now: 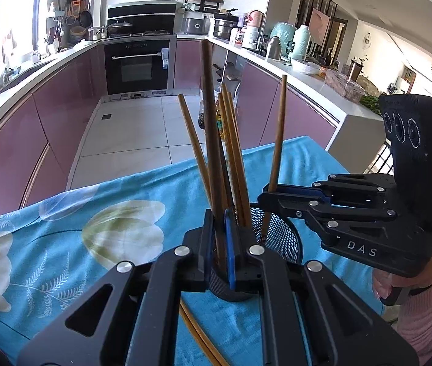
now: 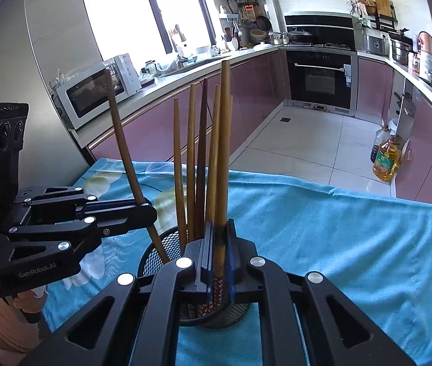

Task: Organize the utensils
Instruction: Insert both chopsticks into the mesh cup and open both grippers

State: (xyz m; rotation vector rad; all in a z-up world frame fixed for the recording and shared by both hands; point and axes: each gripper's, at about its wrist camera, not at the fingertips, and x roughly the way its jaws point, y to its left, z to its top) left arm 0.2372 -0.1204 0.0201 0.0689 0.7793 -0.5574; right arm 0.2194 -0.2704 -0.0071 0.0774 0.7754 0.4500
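A black mesh utensil holder [image 1: 280, 235] stands on the blue flowered cloth and holds several brown chopsticks [image 1: 234, 152]. My left gripper [image 1: 220, 244] is shut on one dark chopstick [image 1: 211, 140], upright above the holder. My right gripper [image 1: 269, 196] comes in from the right and is shut on another chopstick [image 1: 278, 137], whose lower end is inside the holder. In the right wrist view my right gripper [image 2: 219, 256] grips a chopstick [image 2: 223, 152] with a patterned lower end over the holder [image 2: 167, 244]. The left gripper [image 2: 145, 210] there grips a tilted chopstick [image 2: 124, 146].
Loose chopsticks [image 1: 200, 335] lie on the cloth [image 1: 63, 259] under my left gripper. The table edge drops to a tiled kitchen floor. Purple cabinets, an oven [image 1: 138, 64] and a microwave [image 2: 90, 94] stand beyond. Oil bottles [image 2: 385, 160] stand on the floor.
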